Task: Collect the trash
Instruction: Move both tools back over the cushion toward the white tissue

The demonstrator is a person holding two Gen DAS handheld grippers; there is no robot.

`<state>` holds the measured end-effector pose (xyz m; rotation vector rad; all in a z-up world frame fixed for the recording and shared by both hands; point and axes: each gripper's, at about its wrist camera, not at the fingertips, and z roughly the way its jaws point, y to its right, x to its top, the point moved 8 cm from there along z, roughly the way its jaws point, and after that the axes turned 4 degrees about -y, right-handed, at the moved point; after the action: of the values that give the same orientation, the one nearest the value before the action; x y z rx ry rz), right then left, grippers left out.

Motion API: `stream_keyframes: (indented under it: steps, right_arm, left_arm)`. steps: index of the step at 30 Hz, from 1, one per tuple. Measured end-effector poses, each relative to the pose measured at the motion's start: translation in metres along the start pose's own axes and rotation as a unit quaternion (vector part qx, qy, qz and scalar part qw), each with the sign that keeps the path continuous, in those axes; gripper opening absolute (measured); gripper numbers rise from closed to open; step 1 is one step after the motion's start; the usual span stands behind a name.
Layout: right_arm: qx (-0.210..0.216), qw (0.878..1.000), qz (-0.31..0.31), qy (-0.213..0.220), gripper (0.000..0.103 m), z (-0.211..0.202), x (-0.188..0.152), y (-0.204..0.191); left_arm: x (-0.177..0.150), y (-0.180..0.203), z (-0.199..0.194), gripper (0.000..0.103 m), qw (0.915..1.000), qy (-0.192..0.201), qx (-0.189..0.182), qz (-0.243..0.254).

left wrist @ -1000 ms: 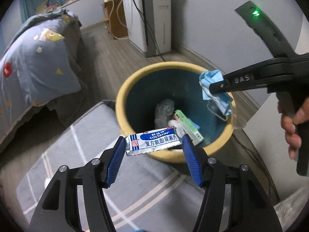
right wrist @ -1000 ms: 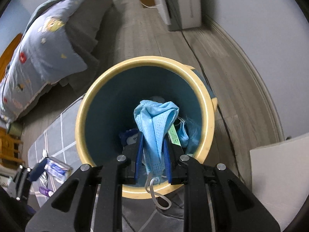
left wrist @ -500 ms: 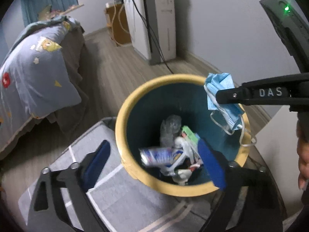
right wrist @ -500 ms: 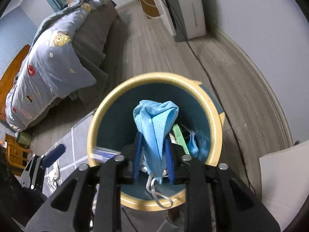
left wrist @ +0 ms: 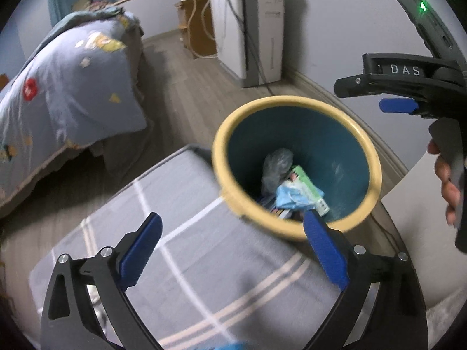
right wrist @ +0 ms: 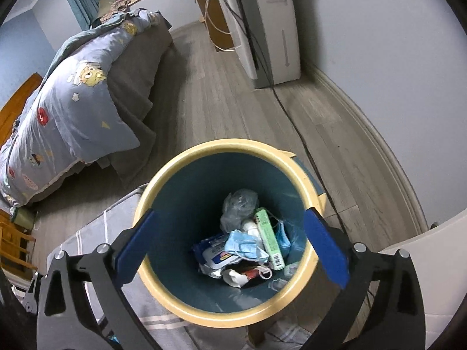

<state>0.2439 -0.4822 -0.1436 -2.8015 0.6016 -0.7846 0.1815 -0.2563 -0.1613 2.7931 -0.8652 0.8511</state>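
A round bin with a yellow rim (left wrist: 362,145) (right wrist: 163,172) and teal inside stands on the floor. In it lie a blue face mask (right wrist: 245,243) (left wrist: 290,195), a green box (right wrist: 270,237), a white-blue packet (right wrist: 216,255) and a crumpled clear bag (right wrist: 239,204). My left gripper (left wrist: 233,234) is open and empty, over a grey striped mat, left of the bin. My right gripper (right wrist: 230,239) is open and empty, right above the bin's mouth; it also shows in the left wrist view (left wrist: 376,92), high at the right.
A bed with a blue printed quilt (right wrist: 73,108) stands at the left. A white appliance (right wrist: 262,29) with cables stands by the far wall. The grey striped mat (left wrist: 189,262) lies beside the bin. A white surface (right wrist: 432,256) is at the right.
My left gripper opened and dropped the packet into the bin, then drew back to the left. My right gripper opened and the blue mask fell into the bin.
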Motion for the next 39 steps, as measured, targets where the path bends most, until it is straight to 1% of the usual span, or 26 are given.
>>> stream_keyframes:
  steps: [2,4,7,10,12,15,17,18,20,23,28,31,34,36,39]
  right_arm:
    - [-0.001,1.0,-0.014,-0.003,0.097,0.001,-0.002,-0.011]
    - [-0.004,1.0,-0.028,-0.003,0.097,0.0,-0.004,-0.022]
    - [0.003,0.998,-0.055,-0.005,0.097,0.001,-0.007,-0.044]
    - [-0.002,0.996,-0.093,0.002,0.097,-0.002,-0.01,-0.068]
    - [-0.002,0.993,-0.117,0.009,0.097,-0.005,-0.012,-0.084]
    - [0.006,0.991,-0.136,0.011,0.097,-0.008,-0.016,-0.101]
    - [0.006,0.988,-0.154,0.012,0.097,-0.009,-0.02,-0.114]
    - [0.007,0.987,-0.163,0.011,0.097,-0.009,-0.022,-0.12]
    - [0.01,0.983,-0.18,0.01,0.097,-0.01,-0.026,-0.133]
    - [0.012,0.979,-0.203,0.013,0.097,-0.013,-0.033,-0.151]
    - [0.038,0.975,-0.217,0.002,0.097,-0.015,-0.047,-0.183]
    - [0.06,0.97,-0.234,-0.013,0.097,-0.014,-0.063,-0.206]
    - [0.064,0.958,-0.278,-0.021,0.097,-0.013,-0.082,-0.23]
    - [0.06,0.947,-0.314,-0.03,0.097,-0.008,-0.098,-0.246]
    - [0.065,0.937,-0.34,-0.049,0.097,-0.001,-0.115,-0.264]
  left_arm:
    - [-0.007,-0.015,-0.01,0.096,0.9999,-0.002,0.011,-0.007]
    - [-0.016,-0.038,-0.026,0.096,0.9994,-0.002,0.027,-0.02]
    - [-0.027,-0.07,-0.047,0.096,0.9981,-0.005,0.048,-0.038]
    - [-0.036,-0.101,-0.072,0.096,0.9962,-0.003,0.075,-0.045]
    - [-0.044,-0.124,-0.091,0.097,0.9939,-0.002,0.095,-0.056]
    - [-0.064,-0.156,-0.114,0.097,0.9895,-0.012,0.119,-0.082]
    - [-0.076,-0.17,-0.124,0.098,0.986,-0.014,0.135,-0.097]
    - [-0.087,-0.178,-0.132,0.098,0.984,-0.015,0.141,-0.107]
    - [-0.102,-0.188,-0.138,0.098,0.9821,-0.015,0.144,-0.12]
    - [-0.114,-0.201,-0.142,0.098,0.9788,-0.01,0.155,-0.133]
    - [-0.121,-0.219,-0.146,0.098,0.9761,0.004,0.149,-0.158]
    - [-0.126,-0.231,-0.148,0.098,0.9736,0.005,0.157,-0.166]
    - [-0.133,-0.244,-0.15,0.098,0.9704,0.006,0.157,-0.183]
    - [-0.138,-0.251,-0.15,0.098,0.969,0.004,0.152,-0.194]
    - [-0.144,-0.257,-0.152,0.098,0.9684,0.003,0.155,-0.195]
